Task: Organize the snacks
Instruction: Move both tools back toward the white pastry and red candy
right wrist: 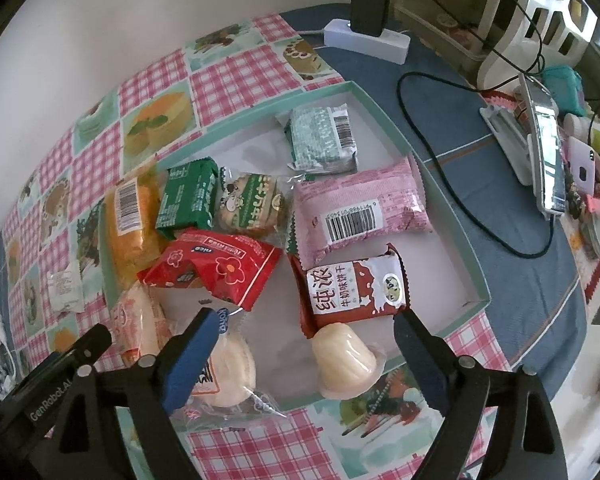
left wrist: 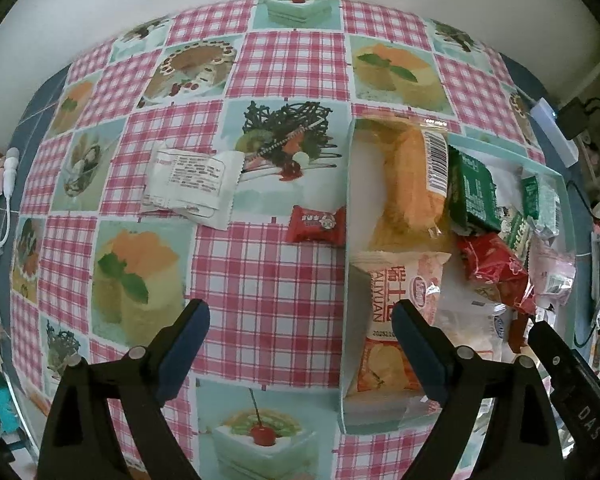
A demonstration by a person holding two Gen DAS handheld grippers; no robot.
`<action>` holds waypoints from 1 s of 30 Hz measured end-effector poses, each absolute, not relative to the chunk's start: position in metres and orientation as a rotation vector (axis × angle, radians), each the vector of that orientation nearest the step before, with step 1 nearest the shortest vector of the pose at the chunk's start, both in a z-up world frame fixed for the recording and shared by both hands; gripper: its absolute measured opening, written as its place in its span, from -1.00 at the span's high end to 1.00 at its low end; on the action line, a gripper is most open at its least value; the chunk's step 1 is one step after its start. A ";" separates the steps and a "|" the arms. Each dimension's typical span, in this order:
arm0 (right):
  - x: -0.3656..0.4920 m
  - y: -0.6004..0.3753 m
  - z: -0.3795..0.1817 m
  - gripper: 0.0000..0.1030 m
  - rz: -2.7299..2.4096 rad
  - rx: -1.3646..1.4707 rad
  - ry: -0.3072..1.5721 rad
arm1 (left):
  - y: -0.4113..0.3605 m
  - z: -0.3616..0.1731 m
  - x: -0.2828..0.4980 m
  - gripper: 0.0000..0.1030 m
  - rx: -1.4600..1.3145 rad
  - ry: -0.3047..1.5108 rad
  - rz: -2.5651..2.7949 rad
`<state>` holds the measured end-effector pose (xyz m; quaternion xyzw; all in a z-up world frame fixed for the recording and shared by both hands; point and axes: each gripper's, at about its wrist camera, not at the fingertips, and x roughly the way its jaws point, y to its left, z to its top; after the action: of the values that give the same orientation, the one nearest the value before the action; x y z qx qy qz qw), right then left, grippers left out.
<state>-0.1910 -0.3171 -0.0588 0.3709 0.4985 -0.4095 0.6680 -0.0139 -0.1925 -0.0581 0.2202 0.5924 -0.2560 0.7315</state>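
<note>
A shallow teal-rimmed tray [right wrist: 440, 184] holds several snack packs: an orange bread pack [right wrist: 130, 216], green packs [right wrist: 188, 200], a pink pack [right wrist: 360, 208], a red flowered pack [right wrist: 216, 268], a brown milk-biscuit pack [right wrist: 352, 292] and a pale jelly cup [right wrist: 348, 356]. My right gripper [right wrist: 300, 336] is open and empty just above the jelly cup. In the left wrist view the tray [left wrist: 346, 216] lies to the right. A white packet [left wrist: 192, 184] and a small red candy pack [left wrist: 316, 224] lie loose on the cloth. My left gripper [left wrist: 300, 324] is open and empty over the cloth.
A pink checked tablecloth [left wrist: 268, 280] with cake pictures covers the table. A white power strip [right wrist: 366, 40] with a black charger and cables sits behind the tray. A phone on a stand [right wrist: 540, 144] and clutter are at the right edge.
</note>
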 end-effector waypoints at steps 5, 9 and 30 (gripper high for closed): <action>-0.190 -0.318 -0.060 -0.79 -0.915 0.842 1.121 | -0.193 -0.058 -0.012 -0.80 0.479 1.306 -0.557; -0.189 -0.317 -0.060 -1.00 -0.909 0.840 1.116 | -0.191 -0.056 -0.009 -0.80 0.466 1.307 -0.553; -0.161 -0.297 -0.043 -1.00 -0.883 0.723 1.084 | -0.137 -0.048 0.061 -0.80 0.303 1.339 -0.393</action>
<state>-0.1606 -0.2973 -0.0432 0.3254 0.4877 -0.3975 0.7059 0.0610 -0.1366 -0.0482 0.1387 0.6141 -0.1801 0.7558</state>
